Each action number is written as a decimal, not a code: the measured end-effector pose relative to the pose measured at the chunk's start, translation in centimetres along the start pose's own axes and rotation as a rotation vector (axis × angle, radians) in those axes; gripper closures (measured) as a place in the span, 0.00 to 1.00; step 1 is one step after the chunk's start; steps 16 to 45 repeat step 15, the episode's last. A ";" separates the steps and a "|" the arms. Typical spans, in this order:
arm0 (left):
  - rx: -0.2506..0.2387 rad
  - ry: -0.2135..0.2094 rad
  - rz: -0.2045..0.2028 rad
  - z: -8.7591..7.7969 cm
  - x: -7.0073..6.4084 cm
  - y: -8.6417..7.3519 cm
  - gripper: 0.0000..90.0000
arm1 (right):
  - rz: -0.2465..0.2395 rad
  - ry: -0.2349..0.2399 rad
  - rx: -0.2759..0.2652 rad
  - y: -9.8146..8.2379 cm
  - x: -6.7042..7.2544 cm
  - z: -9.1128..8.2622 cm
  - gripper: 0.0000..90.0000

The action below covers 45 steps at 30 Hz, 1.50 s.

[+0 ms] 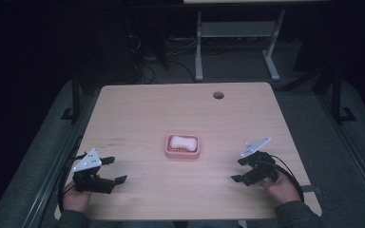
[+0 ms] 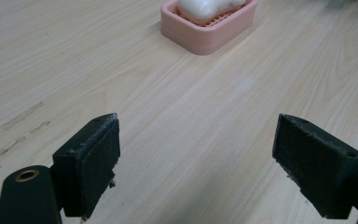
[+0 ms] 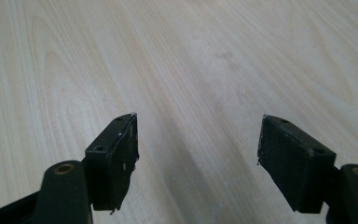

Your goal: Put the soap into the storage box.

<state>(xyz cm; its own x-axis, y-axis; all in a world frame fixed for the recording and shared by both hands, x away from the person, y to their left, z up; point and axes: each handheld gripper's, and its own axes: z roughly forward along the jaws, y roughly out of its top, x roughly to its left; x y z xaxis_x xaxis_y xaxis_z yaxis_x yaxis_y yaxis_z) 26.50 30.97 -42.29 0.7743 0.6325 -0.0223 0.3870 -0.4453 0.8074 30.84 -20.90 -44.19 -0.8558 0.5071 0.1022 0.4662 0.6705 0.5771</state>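
Note:
A pink soap dish (image 1: 183,146) sits at the middle of the wooden table (image 1: 138,109), with a white bar of soap (image 1: 182,141) lying in it. My left gripper (image 1: 118,169) rests low at the front left, open, nothing between its jaws. In the left gripper view the pink soap dish (image 2: 209,25) and the soap (image 2: 205,8) lie ahead, beyond the two spread pads (image 2: 93,163). My right gripper (image 1: 237,169) is at the front right, open and empty. The right gripper view has bare wood between its pads (image 3: 116,158).
A round cable hole (image 1: 218,95) is near the table's far edge. Faint dark scuffs (image 1: 116,139) mark the wood left of the dish. Beyond the table stands a white desk frame (image 1: 235,42) on a dark floor with cables.

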 end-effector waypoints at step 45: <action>-0.002 -0.003 0.005 -0.1 0.0 0.1 0.16 | 0.036 -0.051 -0.045 -2.3 1.5 -1.0 0.24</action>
